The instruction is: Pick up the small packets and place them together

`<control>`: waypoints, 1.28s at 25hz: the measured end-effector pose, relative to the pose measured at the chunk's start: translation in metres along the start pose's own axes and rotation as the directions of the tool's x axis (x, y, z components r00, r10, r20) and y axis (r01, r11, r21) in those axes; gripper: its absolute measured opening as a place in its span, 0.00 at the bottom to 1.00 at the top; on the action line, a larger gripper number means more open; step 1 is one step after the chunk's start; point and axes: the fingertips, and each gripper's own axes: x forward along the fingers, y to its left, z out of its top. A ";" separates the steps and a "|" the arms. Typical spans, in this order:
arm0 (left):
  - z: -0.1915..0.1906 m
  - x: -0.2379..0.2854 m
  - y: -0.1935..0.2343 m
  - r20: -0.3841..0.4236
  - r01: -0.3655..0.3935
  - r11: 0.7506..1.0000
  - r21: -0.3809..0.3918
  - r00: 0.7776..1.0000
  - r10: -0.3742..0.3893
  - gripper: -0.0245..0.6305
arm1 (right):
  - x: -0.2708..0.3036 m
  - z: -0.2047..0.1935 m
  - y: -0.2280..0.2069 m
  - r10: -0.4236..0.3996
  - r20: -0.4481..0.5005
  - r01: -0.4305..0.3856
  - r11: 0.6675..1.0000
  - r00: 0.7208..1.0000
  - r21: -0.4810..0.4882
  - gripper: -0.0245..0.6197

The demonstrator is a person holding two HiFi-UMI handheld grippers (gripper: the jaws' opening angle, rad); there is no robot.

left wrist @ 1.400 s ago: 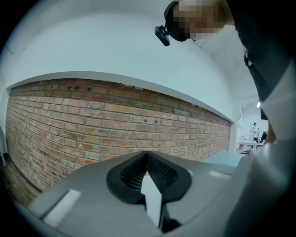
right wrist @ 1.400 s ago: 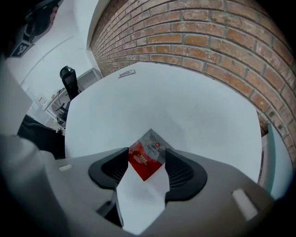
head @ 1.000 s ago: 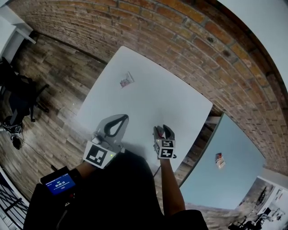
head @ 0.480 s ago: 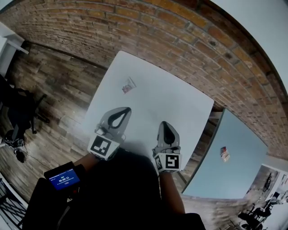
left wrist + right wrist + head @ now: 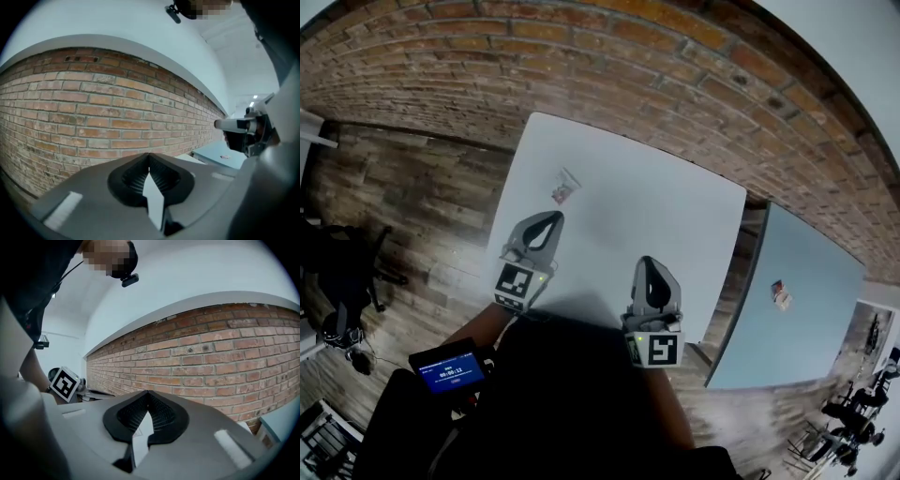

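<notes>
Nearest the person, the left gripper [image 5: 553,220] and the right gripper [image 5: 645,263] are both held above the near edge of the white table [image 5: 675,216], pointing roughly level toward the brick wall [image 5: 628,84]. Left gripper: fingers pressed together at the tips, with only bare tabletop showing through the loop behind them. Right gripper: fingers likewise closed tip to tip, with no packet clamped between them. Neither gripper carries a load. Further out on the white table, 1 packet [image 5: 565,186] lies flat near the left edge, just ahead of the left gripper and apart from it. A second packet [image 5: 781,293] lies on the separate blue-grey table [image 5: 797,375] to the right, across a gap of floor and well apart from the first. Status, as judged from this layout: 0 of the 2 visible packets have been gathered, so the task is at or near its start. Remaining work: open one gripper, pick up 1 packet, carry it to the other packet, and set it down beside it. The packet on the white table is the closer one, and the left gripper is the better placed to take it.
</notes>
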 end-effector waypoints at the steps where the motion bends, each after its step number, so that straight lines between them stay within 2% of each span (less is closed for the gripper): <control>1: -0.007 0.005 0.007 -0.015 0.011 1.000 -0.001 1.000 -0.011 0.04 | 0.000 0.002 0.003 -0.008 0.002 0.008 1.000 1.000 -0.001 0.04; 7: -0.033 0.035 0.034 -0.076 0.075 0.996 0.045 0.995 -0.072 0.05 | 0.007 0.003 0.011 -0.082 -0.002 0.082 0.996 0.997 0.041 0.04; 9: -0.045 0.045 0.037 -0.111 0.100 0.994 0.049 0.989 -0.094 0.21 | 0.010 0.005 0.016 -0.090 0.001 0.090 0.995 0.996 0.048 0.04; 13: -0.077 0.053 0.056 -0.200 0.096 0.995 0.031 0.976 -0.088 0.25 | 0.013 0.007 0.028 -0.081 -0.005 0.081 0.996 0.997 0.042 0.04; 17: -0.095 0.060 0.074 -0.245 0.077 0.996 0.036 0.967 -0.066 0.33 | 0.009 0.008 0.027 -0.095 -0.025 0.096 0.994 0.995 0.043 0.04; 22: -0.115 0.071 0.091 -0.292 0.078 0.996 0.051 0.955 -0.060 0.36 | 0.013 0.008 0.031 -0.104 -0.033 0.105 0.994 0.994 0.040 0.04; 32: -0.162 0.094 0.101 -0.372 0.068 0.997 0.020 0.926 -0.056 0.39 | 0.017 0.015 0.029 -0.124 -0.044 0.124 0.992 0.991 -0.012 0.04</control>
